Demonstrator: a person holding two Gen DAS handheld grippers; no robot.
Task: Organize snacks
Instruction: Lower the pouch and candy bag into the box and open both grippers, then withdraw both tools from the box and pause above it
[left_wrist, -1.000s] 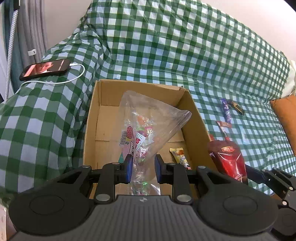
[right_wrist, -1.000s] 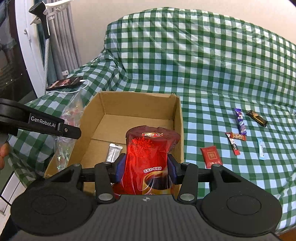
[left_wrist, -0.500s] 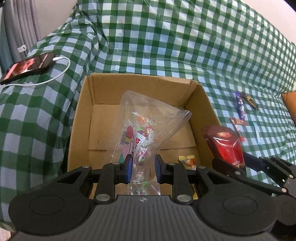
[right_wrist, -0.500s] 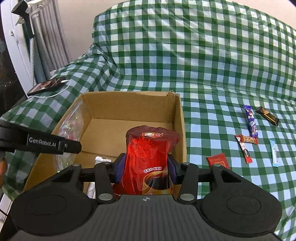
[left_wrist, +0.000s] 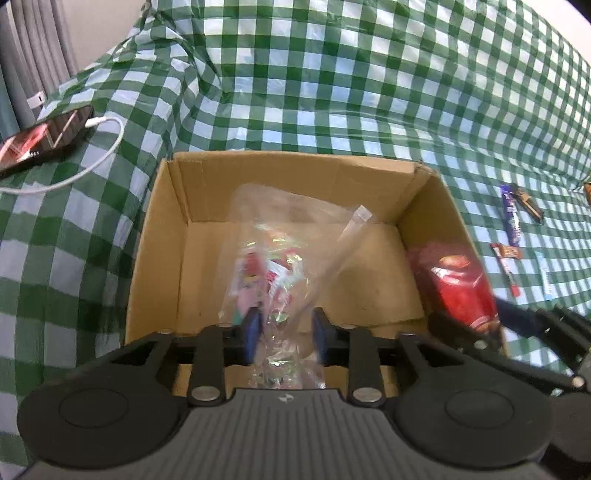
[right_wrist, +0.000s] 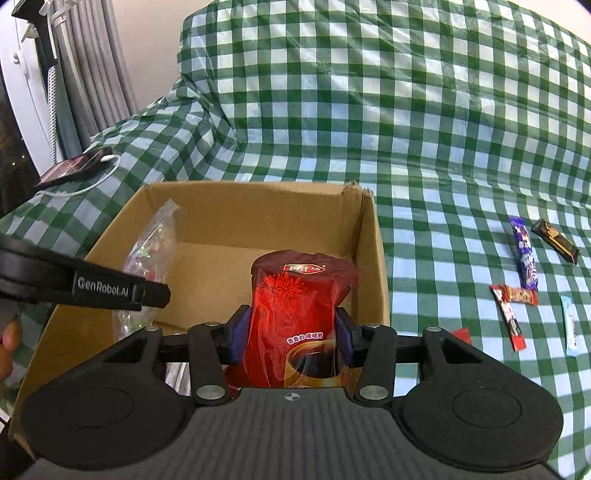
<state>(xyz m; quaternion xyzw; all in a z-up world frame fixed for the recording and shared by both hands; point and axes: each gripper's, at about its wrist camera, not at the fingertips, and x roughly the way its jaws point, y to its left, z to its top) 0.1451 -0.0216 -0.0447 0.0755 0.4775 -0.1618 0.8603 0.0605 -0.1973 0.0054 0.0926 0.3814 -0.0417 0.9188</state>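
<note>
Left gripper (left_wrist: 284, 334): jaws were opening, the blue pads standing clear on both sides of the clear candy bag (left_wrist: 284, 266); the bag's lower end was between them, no longer pinched
Candy bag: it stood over the inside of the cardboard box (left_wrist: 155, 236), long axis running up and away from the gripper toward the far wall, leaning toward the box's left side as the right wrist view showed it (right_wrist: 147, 254)
Right gripper (right_wrist: 291, 332): closed on the red coffee pouch (right_wrist: 299, 314), both pads pressed against its sides
Coffee pouch: held upright, long axis vertical, above the box opening and close to the right-hand wall (right_wrist: 373, 266); in the left wrist view it hung at the box's right edge (left_wrist: 458, 284)
Deciding relation: the box floor lay directly below both grippers, so each item needed only a downward release; judged that the candy bag would land left of centre and the pouch on the right
Remaining snacks: purple bar (right_wrist: 526, 258), dark bar (right_wrist: 556, 240), red sticks (right_wrist: 511, 317) and pale blue stick (right_wrist: 570, 325) lay on the green checked cover (right_wrist: 406, 129), well right of the box; the right gripper was the nearer one
Risk: judged that the pouch could catch the right wall's rim if dropped off-line
</note>
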